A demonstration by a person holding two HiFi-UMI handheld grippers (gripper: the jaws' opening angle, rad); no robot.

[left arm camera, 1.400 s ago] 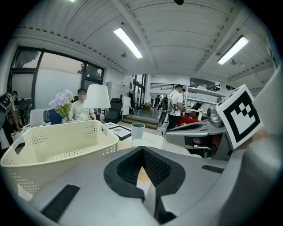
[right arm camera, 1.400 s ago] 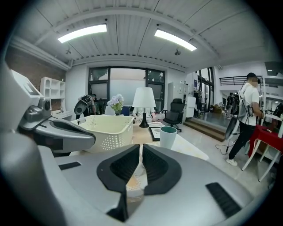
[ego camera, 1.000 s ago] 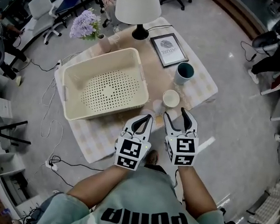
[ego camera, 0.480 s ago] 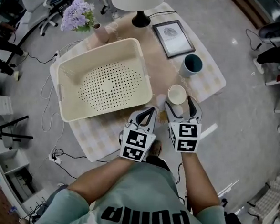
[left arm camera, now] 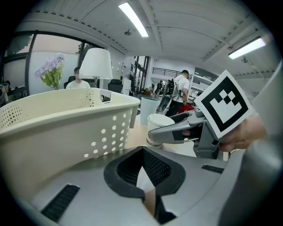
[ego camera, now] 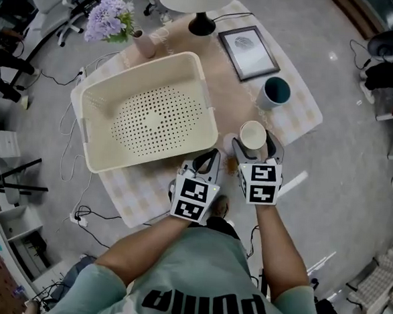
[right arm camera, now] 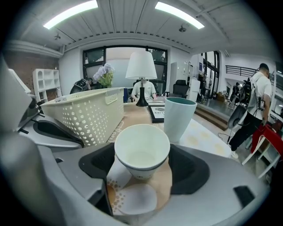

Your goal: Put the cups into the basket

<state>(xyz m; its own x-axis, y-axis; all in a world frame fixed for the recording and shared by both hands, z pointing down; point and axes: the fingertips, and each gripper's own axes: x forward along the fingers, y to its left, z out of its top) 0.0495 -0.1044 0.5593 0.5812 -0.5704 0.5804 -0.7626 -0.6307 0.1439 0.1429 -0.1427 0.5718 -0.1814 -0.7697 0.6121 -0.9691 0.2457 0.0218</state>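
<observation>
Widening to nearly their full spread, the right tongs (ego camera: 254, 142) are straddling the white cup (right arm camera: 142, 150), which is standing upright on the table (ego camera: 140, 189) between the two pads. No pad is pressing on it, so the cup is not being carried. That wide opening is probably giving the rim room before any squeeze, since a thin paper wall would likely be buckling under a hasty pinch. Just beside them, the left tongs (ego camera: 210, 157) are sitting closed on nothing, their tips near the basket's front corner. They appear to be waiting out of the way, not helping. The basket (ego camera: 96, 109) is lying empty to the left of both tongs, its open top facing up, so a lifted cup would be travelling only a short way over the rim. Farther back on the right, the teal cup (ego camera: 275, 93) is standing upright, apart from the white one and untouched.
</observation>
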